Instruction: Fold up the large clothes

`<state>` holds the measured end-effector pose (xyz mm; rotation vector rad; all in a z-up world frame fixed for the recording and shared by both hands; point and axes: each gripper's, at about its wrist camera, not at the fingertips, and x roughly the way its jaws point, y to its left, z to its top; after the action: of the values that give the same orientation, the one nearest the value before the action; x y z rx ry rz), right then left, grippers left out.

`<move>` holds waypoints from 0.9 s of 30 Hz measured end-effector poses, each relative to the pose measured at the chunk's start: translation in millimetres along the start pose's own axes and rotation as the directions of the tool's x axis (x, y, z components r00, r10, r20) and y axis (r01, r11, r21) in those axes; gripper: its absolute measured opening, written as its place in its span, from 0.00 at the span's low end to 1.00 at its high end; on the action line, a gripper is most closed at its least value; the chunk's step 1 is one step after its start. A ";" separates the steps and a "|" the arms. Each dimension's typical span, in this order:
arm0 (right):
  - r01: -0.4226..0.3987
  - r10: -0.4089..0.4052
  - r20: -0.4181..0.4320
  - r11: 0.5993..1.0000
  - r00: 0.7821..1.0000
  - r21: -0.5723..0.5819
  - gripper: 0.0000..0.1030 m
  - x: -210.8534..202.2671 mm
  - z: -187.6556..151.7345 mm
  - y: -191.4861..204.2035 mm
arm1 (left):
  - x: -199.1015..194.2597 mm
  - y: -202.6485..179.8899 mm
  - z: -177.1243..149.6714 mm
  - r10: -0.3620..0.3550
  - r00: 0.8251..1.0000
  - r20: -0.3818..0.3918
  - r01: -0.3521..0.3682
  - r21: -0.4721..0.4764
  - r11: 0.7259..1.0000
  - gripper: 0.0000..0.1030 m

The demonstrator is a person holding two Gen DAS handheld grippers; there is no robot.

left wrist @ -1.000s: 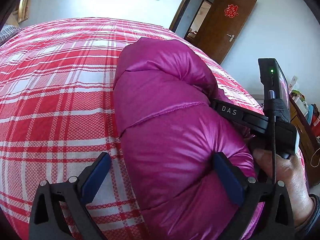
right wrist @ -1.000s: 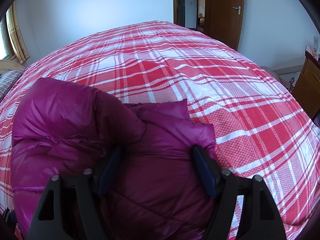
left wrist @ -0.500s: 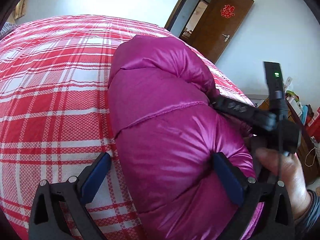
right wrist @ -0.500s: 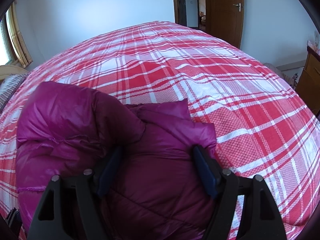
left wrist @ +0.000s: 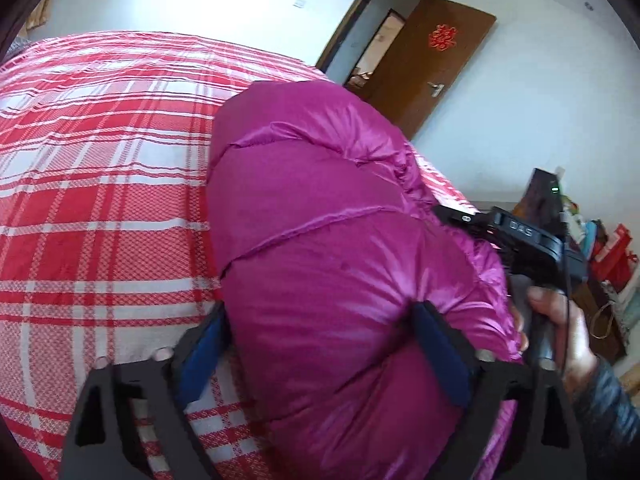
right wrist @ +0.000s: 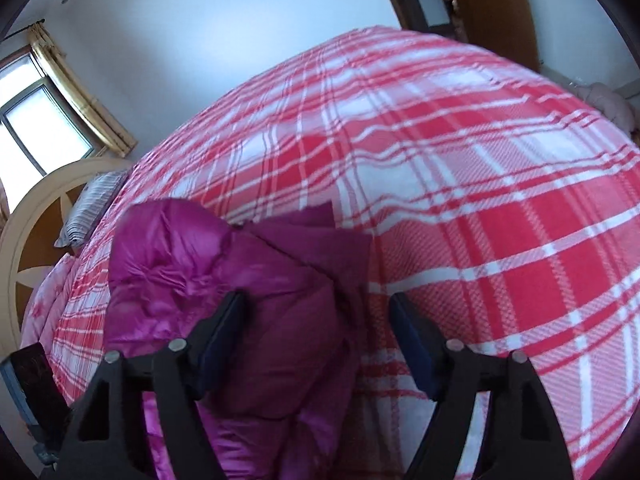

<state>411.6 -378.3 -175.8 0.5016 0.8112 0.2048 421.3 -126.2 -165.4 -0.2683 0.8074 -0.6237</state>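
Observation:
A puffy magenta down jacket [left wrist: 320, 248] lies bundled on the red plaid bed [left wrist: 100, 184]. My left gripper [left wrist: 320, 344] has its jaws pressed into the bundle's near end, squeezing it between the blue pads. In the right wrist view the jacket [right wrist: 240, 300] sits low and left. My right gripper [right wrist: 320, 328] is open; its left finger rests against the jacket, its right finger [right wrist: 412, 344] stands over bare bedspread. The right gripper's body [left wrist: 532, 248] and the hand holding it show at the jacket's right side.
The plaid bedspread [right wrist: 480, 200] stretches far and right. A striped pillow [right wrist: 92, 208] and round headboard [right wrist: 36, 216] are at the left. A brown door [left wrist: 424, 68] stands ajar beyond the bed. Cluttered furniture [left wrist: 608, 256] is at the right.
My left gripper has narrowed onto the jacket's end. My right gripper has drawn back and tilted, and its right finger has come off the jacket.

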 end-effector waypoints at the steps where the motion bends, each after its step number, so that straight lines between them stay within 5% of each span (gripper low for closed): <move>1: -0.041 0.041 -0.001 0.999 0.999 0.012 0.68 2.6 -0.5 -3.5 | -0.6 -1.3 -0.8 0.000 1.000 0.003 0.000 0.005 1.000 0.83; 4: -0.163 0.163 -0.012 0.987 0.986 0.013 0.57 7.2 -3.5 -4.9 | 1.5 -2.6 -0.9 0.001 1.000 -0.004 -0.001 0.003 1.000 0.83; 13: -0.210 0.209 -0.072 0.978 0.975 0.003 0.50 24.5 -2.7 -2.4 | 4.4 -2.7 1.8 -0.035 0.999 -0.016 0.035 -0.021 0.999 0.77; 18: -0.208 0.211 -0.037 0.976 0.977 0.063 0.48 18.3 -5.5 -9.7 | 3.5 -1.6 -0.8 -0.039 0.999 -0.017 0.038 -0.027 0.999 0.77; 21: -0.202 0.203 -0.042 0.979 0.978 0.039 0.44 16.8 -9.7 -5.5 | -0.8 -5.6 0.2 -0.047 0.999 -0.015 0.047 -0.007 0.999 0.58; 23: -0.224 0.227 -0.050 0.973 0.973 0.055 0.24 16.2 -9.0 -4.4 | -7.9 -7.6 3.1 -0.043 0.999 -0.011 0.043 -0.001 0.999 0.40; 27: -0.223 0.223 -0.026 0.975 0.974 0.011 0.19 -0.3 -13.9 15.2 | -42.9 -20.6 6.5 -0.031 0.999 0.023 0.030 0.042 0.999 0.30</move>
<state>401.3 -360.4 -176.0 0.5989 0.7816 0.4166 395.0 -116.3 -126.5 -0.2500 0.7682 -0.6643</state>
